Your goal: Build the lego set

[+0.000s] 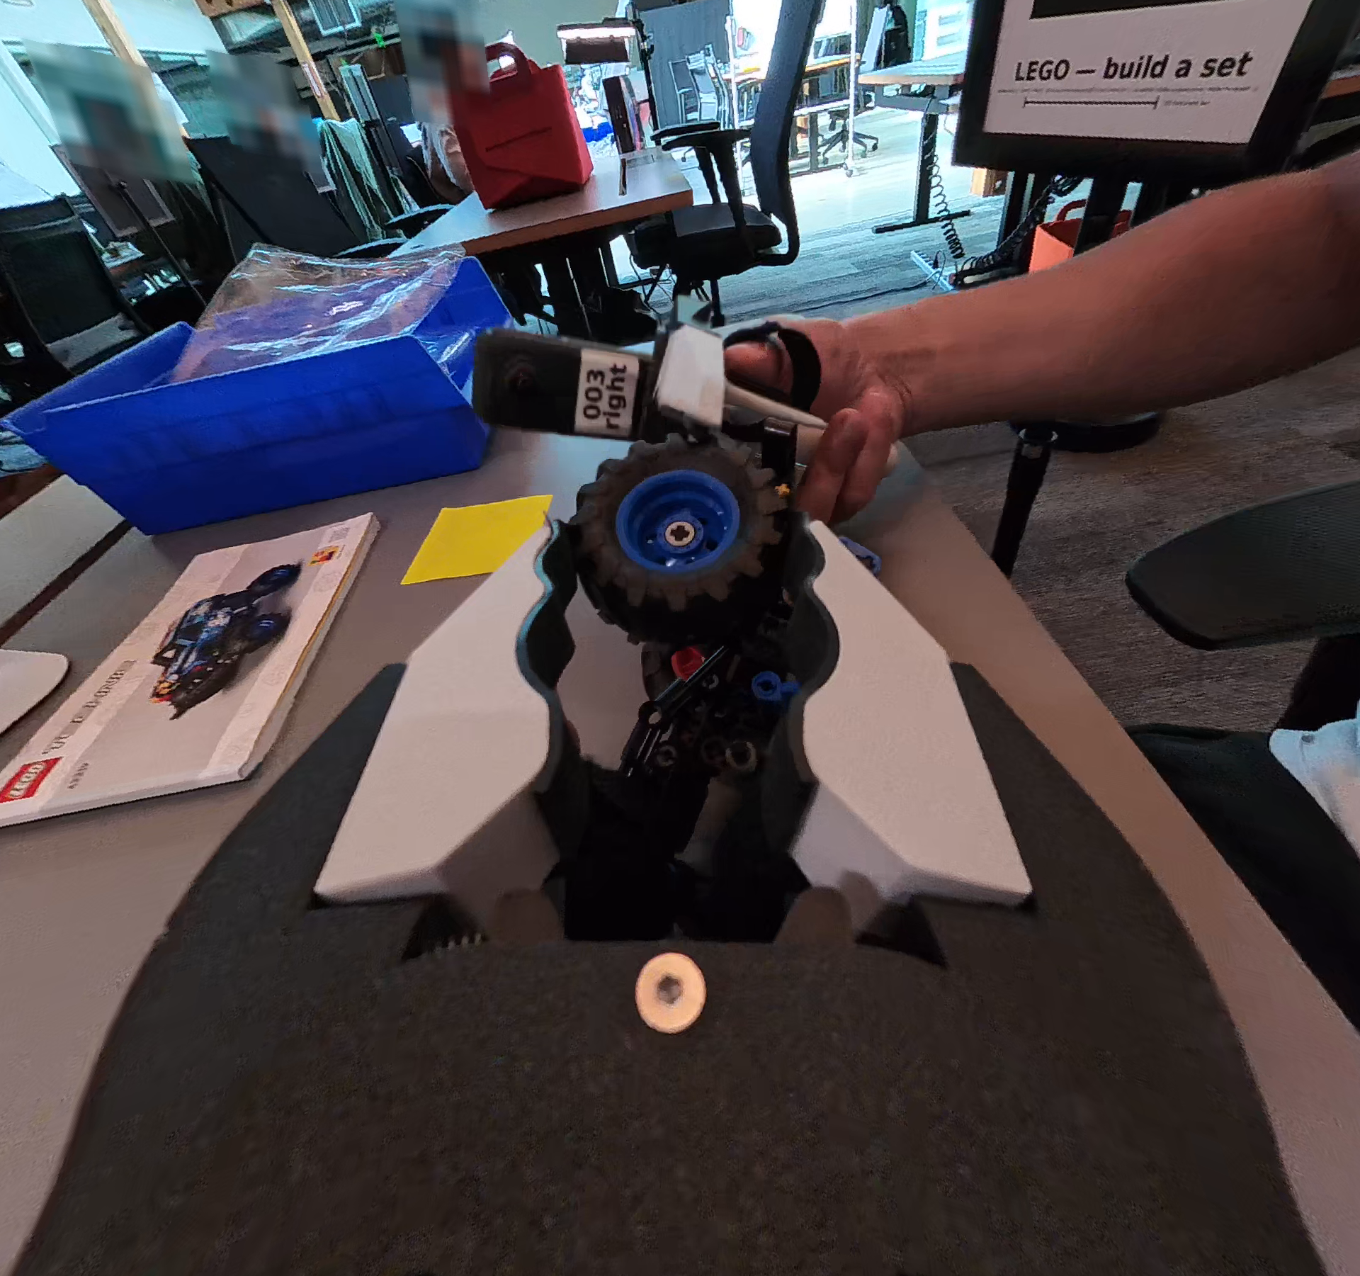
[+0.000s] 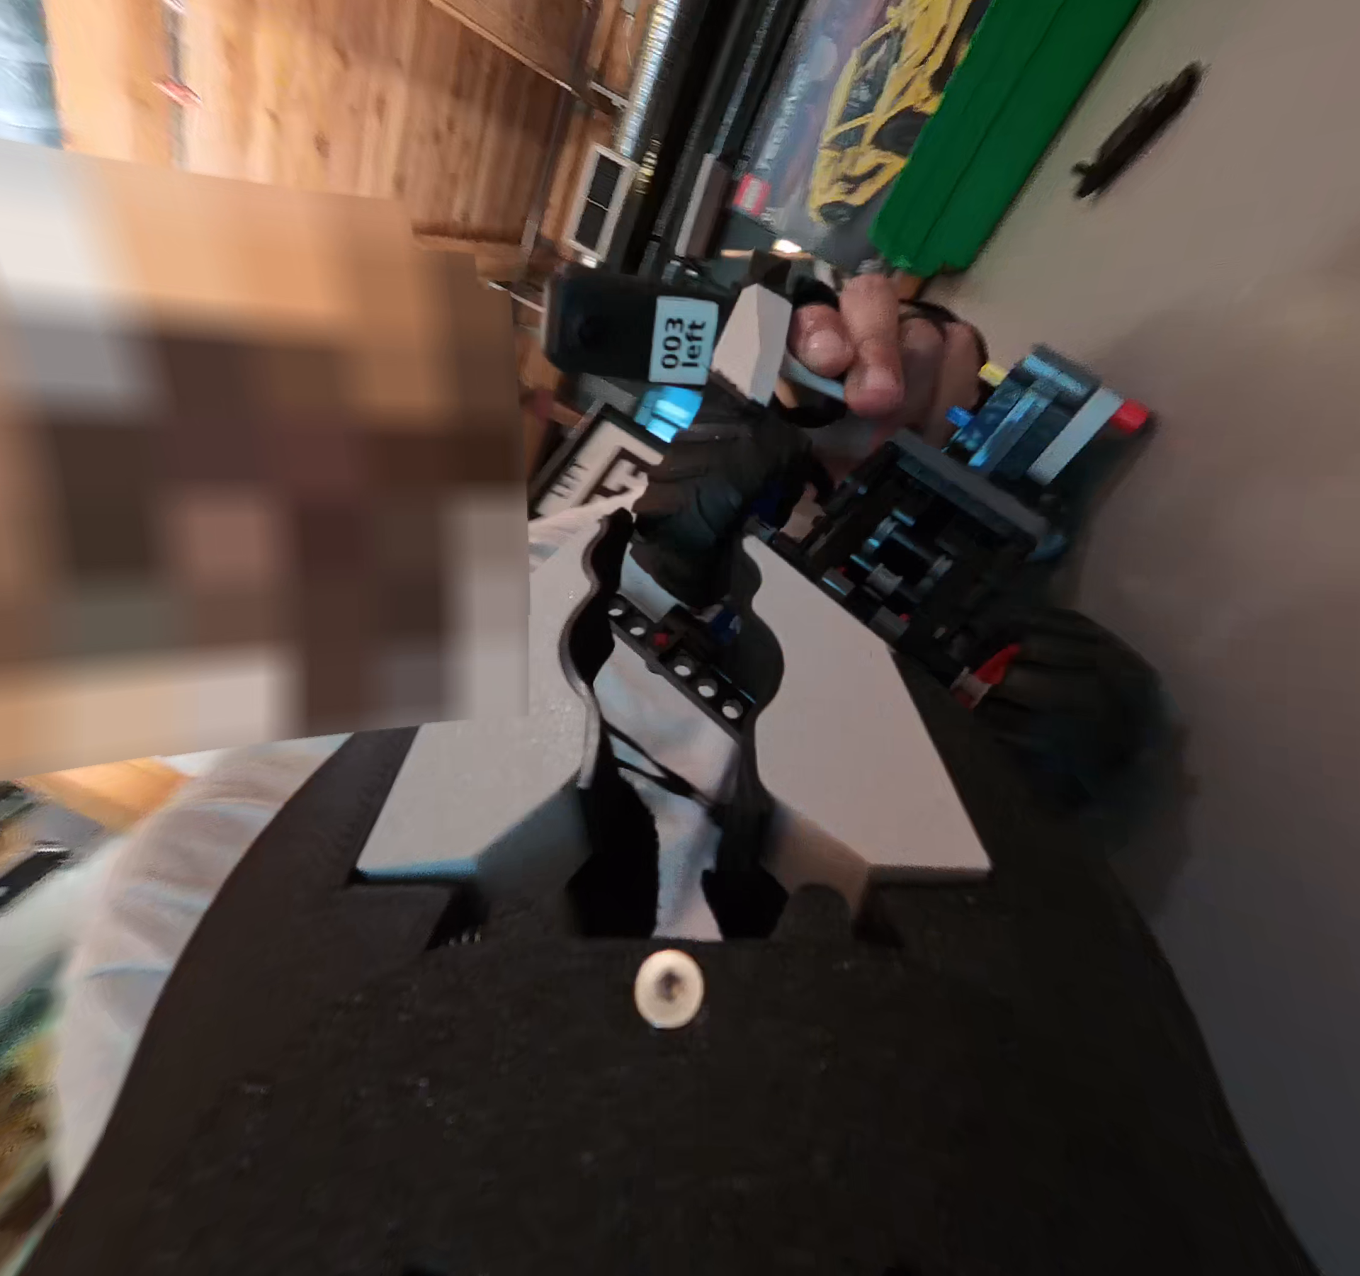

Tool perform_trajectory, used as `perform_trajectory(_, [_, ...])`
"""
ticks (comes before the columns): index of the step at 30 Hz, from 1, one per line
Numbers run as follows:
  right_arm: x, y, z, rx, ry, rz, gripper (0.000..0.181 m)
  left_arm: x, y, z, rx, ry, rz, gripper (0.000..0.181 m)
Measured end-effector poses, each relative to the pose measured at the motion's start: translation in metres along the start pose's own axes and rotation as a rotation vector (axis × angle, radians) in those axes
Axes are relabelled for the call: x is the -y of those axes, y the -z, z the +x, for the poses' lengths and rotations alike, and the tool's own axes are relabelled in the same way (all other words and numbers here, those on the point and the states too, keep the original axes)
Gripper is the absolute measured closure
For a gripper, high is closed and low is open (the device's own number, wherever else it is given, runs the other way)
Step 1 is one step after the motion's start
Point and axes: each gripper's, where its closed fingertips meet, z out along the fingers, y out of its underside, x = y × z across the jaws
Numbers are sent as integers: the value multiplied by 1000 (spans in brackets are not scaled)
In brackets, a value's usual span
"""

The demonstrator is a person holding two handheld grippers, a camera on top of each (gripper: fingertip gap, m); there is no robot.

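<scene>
My left gripper (image 1: 681,541) is shut on a black toy-brick vehicle frame (image 1: 692,718). The frame's big black tyre with a blue hub (image 1: 677,534) stands up between my white fingertips (image 1: 508,622). A hand (image 1: 846,416) holds the right gripper's camera body (image 1: 559,387) just behind the tyre. In the right wrist view, my right gripper (image 2: 681,534) is shut on a black beam with holes (image 2: 692,674) on the same frame (image 2: 912,541). A second tyre (image 2: 1067,696) sits at the frame's far end. The left gripper's camera body (image 2: 633,335) faces me, held by a hand (image 2: 868,357).
On the grey table (image 1: 353,872), a blue bin (image 1: 257,423) with a clear plastic bag (image 1: 324,306) stands at back left. An instruction booklet (image 1: 191,659) and a yellow note (image 1: 478,538) lie left. A black chair (image 1: 1251,563) and a sign stand (image 1: 1148,26) are right. A green box (image 2: 979,100) lies behind.
</scene>
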Motion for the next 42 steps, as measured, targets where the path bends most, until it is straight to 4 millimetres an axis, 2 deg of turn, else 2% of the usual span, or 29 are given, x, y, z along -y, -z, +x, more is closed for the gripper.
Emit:
perform_trajectory(1, [-1,1,0,-78,85,-27,148,0,-1,0,-6,15,1,125])
perform_trajectory(6, [-8,6,6,-574,574,-254,138,1,-2,2,-32,36,5,125])
perform_trajectory(10, [-8,12,6,-902,814,-420,140,1,-3,4,-46,40,4,125])
perform_trajectory(15, [-9,18,1,-1179,915,-697,148,1,-4,5,-58,66,2,125])
perform_trajectory(18, [-16,19,4,-1278,889,-918,132,1,-4,4,-52,72,4,125])
perform_trajectory(21, [-12,24,2,-1348,845,-1014,132,1,-4,3,-48,72,4,125])
perform_trajectory(22, [-5,25,6,-1389,822,-988,137,1,-4,3,-47,72,5,125])
perform_trajectory(24, [-12,25,15,-1365,667,-977,137,1,-4,3,-44,71,4,125])
perform_trajectory(27, [-15,26,19,-1365,611,-943,138,1,-4,3,-39,67,3,125])
perform_trajectory(30, [-14,26,20,-1370,668,-917,139,0,-4,3,-40,69,3,125])
perform_trajectory(32, [-12,26,22,-1333,765,-903,140,0,-4,2,-51,91,5,125])
perform_trajectory(39, [-8,18,26,-1165,983,-566,142,1,-3,2,-73,129,14,126])
perform_trajectory(42, [-6,13,25,-1063,1029,-370,144,3,-2,1,-85,151,34,126])
